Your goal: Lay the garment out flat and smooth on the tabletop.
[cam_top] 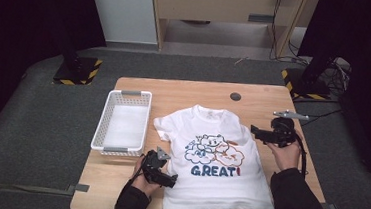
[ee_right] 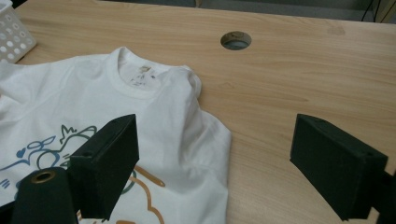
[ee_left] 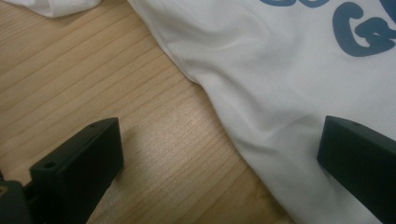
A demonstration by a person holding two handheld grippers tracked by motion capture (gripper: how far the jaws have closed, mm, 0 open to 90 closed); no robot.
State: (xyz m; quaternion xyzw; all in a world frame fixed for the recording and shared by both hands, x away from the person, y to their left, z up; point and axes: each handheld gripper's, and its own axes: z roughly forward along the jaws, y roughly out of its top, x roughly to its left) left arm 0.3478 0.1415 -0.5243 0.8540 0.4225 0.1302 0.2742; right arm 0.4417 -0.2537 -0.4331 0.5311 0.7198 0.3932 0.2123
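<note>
A white T-shirt [cam_top: 219, 157] with a cartoon print and blue "GREAT!" lettering lies face up on the wooden table [cam_top: 184, 92], collar toward the far side. My left gripper [cam_top: 171, 178] rests low at the shirt's near left side. In the left gripper view its jaws [ee_left: 222, 135] stand open, one over bare wood and one over the cloth [ee_left: 280, 70], straddling the shirt's edge without pressing it. My right gripper [cam_top: 254, 132] hovers by the shirt's right shoulder. It [ee_right: 217, 135] is open and empty, with the shirt [ee_right: 163, 107] and bare table below.
A white perforated basket [cam_top: 124, 93] stands empty at the table's left, its corner in the right gripper view [ee_right: 11, 37]. A round cable hole [cam_top: 235, 96] [ee_right: 236, 40] sits near the far edge. Beyond the table are grey floor, stand bases and cables.
</note>
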